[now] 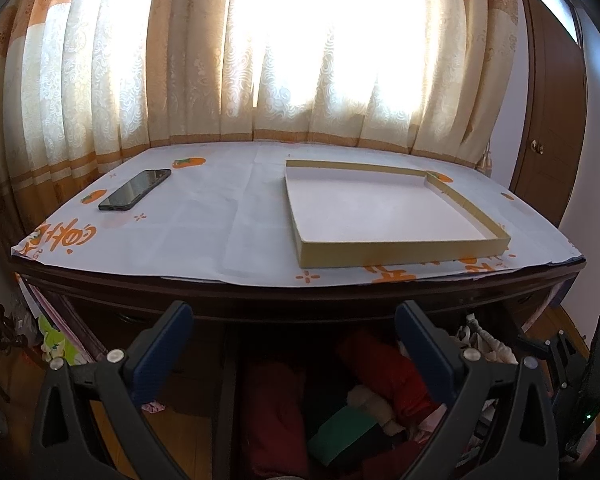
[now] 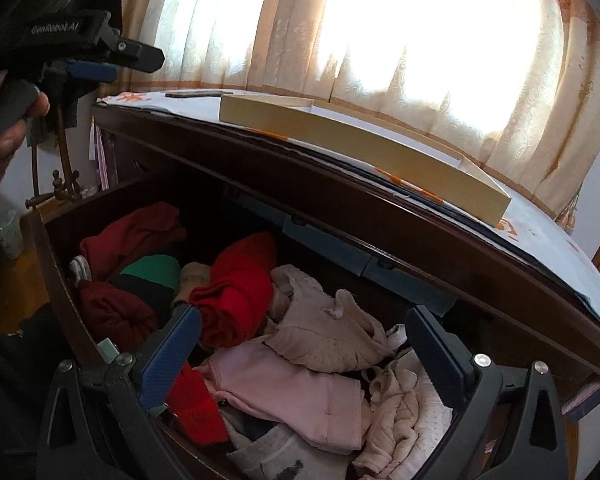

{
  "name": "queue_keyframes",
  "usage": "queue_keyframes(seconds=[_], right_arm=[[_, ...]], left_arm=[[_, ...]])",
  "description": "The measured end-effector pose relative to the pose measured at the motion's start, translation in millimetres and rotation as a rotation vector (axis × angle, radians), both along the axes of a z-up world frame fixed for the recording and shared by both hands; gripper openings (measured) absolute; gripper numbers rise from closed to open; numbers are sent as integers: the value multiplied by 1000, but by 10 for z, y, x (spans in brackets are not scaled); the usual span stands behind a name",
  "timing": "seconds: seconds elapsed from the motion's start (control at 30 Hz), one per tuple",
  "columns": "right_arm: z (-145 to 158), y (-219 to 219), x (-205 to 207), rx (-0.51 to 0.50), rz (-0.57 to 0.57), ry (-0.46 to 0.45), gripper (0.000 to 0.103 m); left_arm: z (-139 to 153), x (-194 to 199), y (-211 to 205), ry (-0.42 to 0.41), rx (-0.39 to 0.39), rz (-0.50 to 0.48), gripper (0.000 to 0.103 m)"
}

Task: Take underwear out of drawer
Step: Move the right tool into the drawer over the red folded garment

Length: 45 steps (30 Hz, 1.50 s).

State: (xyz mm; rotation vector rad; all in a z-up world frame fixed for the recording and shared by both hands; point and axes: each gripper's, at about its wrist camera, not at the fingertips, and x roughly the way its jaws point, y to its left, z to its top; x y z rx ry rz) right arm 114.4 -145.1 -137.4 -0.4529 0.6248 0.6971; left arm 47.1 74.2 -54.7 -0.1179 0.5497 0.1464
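The dark wooden drawer (image 2: 56, 276) is pulled out and stuffed with rolled and folded clothes: red (image 2: 236, 280), dark red, green (image 2: 152, 270), pink (image 2: 284, 396) and cream underwear (image 2: 324, 328). My right gripper (image 2: 304, 320) hovers open just above the pink and cream pieces, nothing between its blue pads. My left gripper (image 1: 294, 312) is open too, held higher in front of the dresser's edge, with the drawer's red clothes (image 1: 380, 364) below it. In the right wrist view the left gripper (image 2: 96, 64) shows at top left, held by a hand (image 2: 8, 136).
On the dresser top (image 1: 220, 216), covered with white paper printed in orange, lie a black phone (image 1: 134, 190) and a shallow cardboard box lid (image 1: 384, 208). Curtains (image 1: 220, 60) hang behind, a wooden wardrobe (image 1: 552, 132) stands at right.
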Motion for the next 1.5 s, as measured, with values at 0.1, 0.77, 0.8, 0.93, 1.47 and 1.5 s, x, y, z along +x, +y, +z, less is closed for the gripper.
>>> queue_keyframes(seconds=[0.1,0.77,0.8,0.93,1.47,1.5], right_arm=[[-14,18,14,-6,-2,12,102],[12,56,210,-12,34,189,102],[33,69,212,-25,37,182,102],[98,235,226,-67,54,162,102],[-190,912,569,-199,83,357,95],[-208,948,570,-209,92,361,92]], left_arm=[[0,0,0,0,0,0,103],[-172,119,121,77,-18,-7,103],[-173,114,160,76,-23,4,103],[-180,108,298,76,-41,39,103],[-295,171,415,120,-52,49,103],[-306,175,417,125,-52,48,103]])
